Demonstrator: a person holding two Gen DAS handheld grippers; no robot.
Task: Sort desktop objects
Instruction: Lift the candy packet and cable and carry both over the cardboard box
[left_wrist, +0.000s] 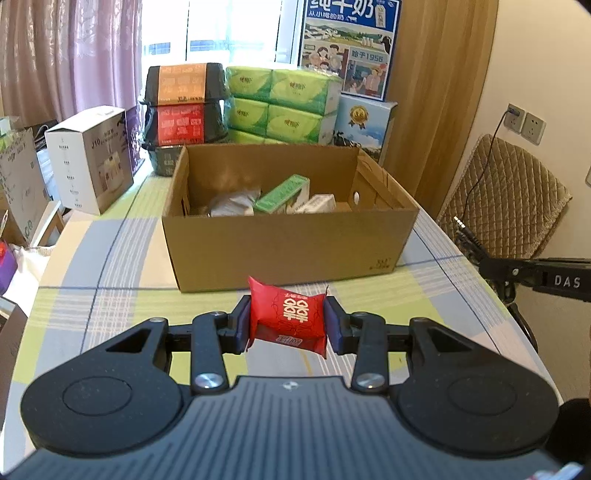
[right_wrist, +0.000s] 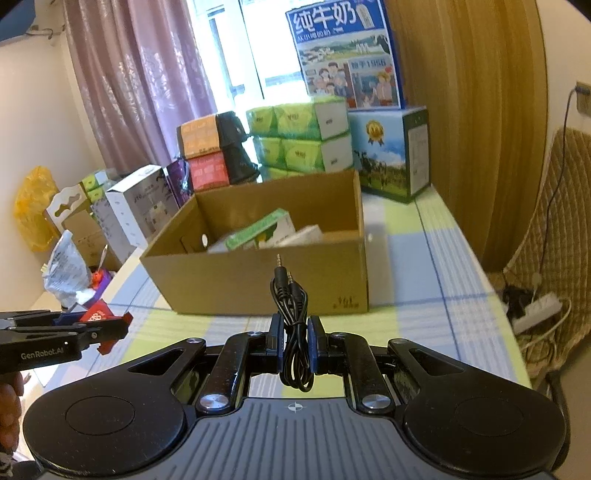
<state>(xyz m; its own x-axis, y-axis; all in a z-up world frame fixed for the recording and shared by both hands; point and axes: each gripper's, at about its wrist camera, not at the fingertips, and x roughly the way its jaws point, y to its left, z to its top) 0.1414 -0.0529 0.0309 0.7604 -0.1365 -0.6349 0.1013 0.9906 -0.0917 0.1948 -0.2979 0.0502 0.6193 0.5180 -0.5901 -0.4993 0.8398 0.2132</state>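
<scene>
My landmark is the open cardboard box (left_wrist: 288, 243) standing on the checked tablecloth (left_wrist: 110, 258).

Left of the box, off the table edge, I see a white carton (left_wrist: 88, 158).

Left gripper (left_wrist: 289, 323): I hold it in front of the box's near wall, above the cloth. Its fingers (left_wrist: 240, 325) are clamped on a red packet (left_wrist: 290, 315) with white characters, which hangs between the pads, clear of the table and outside the box. In the right wrist view the same gripper (right_wrist: 107, 325) sits low and to the left of the box.

Inside the box lie a green-and-white carton (left_wrist: 282, 194), a pale wrapped item (left_wrist: 232, 201) and a white carton (left_wrist: 317, 203).

Behind the box stand stacked green tissue packs (left_wrist: 284, 107).

Right gripper (right_wrist: 295, 341): I hold it in front of the box's near wall. Its fingers (right_wrist: 275, 343) are closed on a coiled black audio cable (right_wrist: 293, 325), whose two plugs point up toward the box wall. The cable is outside the box.

Right of the box I see a quilted chair back (left_wrist: 506, 199).
</scene>
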